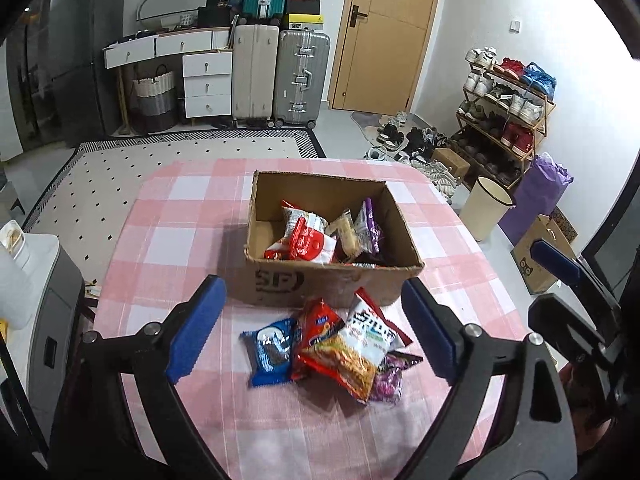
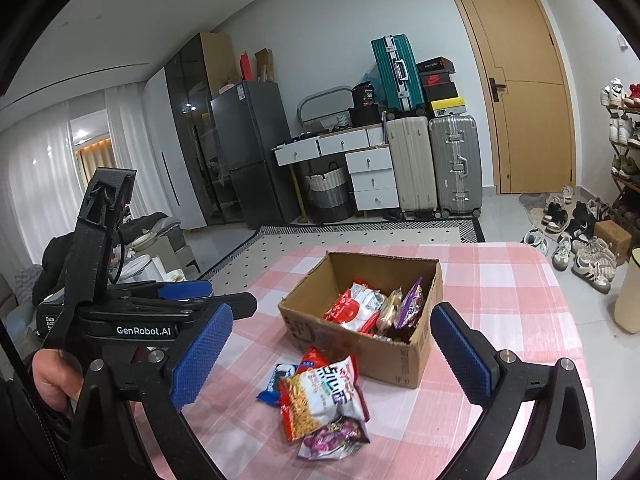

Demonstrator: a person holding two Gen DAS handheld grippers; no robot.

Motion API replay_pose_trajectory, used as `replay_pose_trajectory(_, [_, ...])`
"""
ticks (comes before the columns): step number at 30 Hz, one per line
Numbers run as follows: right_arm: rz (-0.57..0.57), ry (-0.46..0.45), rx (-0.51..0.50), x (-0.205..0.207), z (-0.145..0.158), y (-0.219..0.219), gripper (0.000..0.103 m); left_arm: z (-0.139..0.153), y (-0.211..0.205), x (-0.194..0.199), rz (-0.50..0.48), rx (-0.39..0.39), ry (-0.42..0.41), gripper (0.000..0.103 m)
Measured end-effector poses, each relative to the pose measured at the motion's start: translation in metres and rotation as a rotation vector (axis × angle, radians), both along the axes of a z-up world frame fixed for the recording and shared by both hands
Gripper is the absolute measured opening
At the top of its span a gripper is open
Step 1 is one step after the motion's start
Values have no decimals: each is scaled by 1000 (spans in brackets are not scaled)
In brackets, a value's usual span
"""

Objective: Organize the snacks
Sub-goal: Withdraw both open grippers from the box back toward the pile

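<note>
Roughly half done: several packets already lie in the cardboard box, four snack packets wait on the surface just before it; both tongs, left and right, stand apart, empty.

Even indoor light, sharp focus, fisheye-curved edges.

The right tool stands with its blue pads wide apart and nothing between them, above the pink checked counter. On the counter, an open cardboard box holds several snack packets. Just in front of the box lies a loose pile: a white-and-red noodle packet on top, a purple packet beneath its near end, a blue packet at the left. The left tool appears at the left edge, gripped by a hand.
</note>
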State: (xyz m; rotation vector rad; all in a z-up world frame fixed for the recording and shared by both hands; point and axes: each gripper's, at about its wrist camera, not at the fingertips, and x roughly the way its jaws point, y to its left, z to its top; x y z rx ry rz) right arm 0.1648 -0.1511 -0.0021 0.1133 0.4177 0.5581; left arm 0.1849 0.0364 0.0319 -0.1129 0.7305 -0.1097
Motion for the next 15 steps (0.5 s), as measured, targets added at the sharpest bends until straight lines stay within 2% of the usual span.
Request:
replay_pose_trajectory(9, [-8, 17, -7, -22, -13, -2, 102, -5, 7, -34, 20, -17, -3, 92])
replay_pose_trajectory(10, [-8, 22, -6, -24, -15, -2, 102, -5, 8, -38, 26, -21, -6, 93])
replay_pose_trajectory(11, [-8, 27, -4, -25, -18, -2, 102, -7, 10, -41, 41, -21, -9, 102])
replay_pose_trajectory(15, [-4, 42, -11, -30, -27, 0, 102, -12, 19, -51, 75, 2, -21, 102])
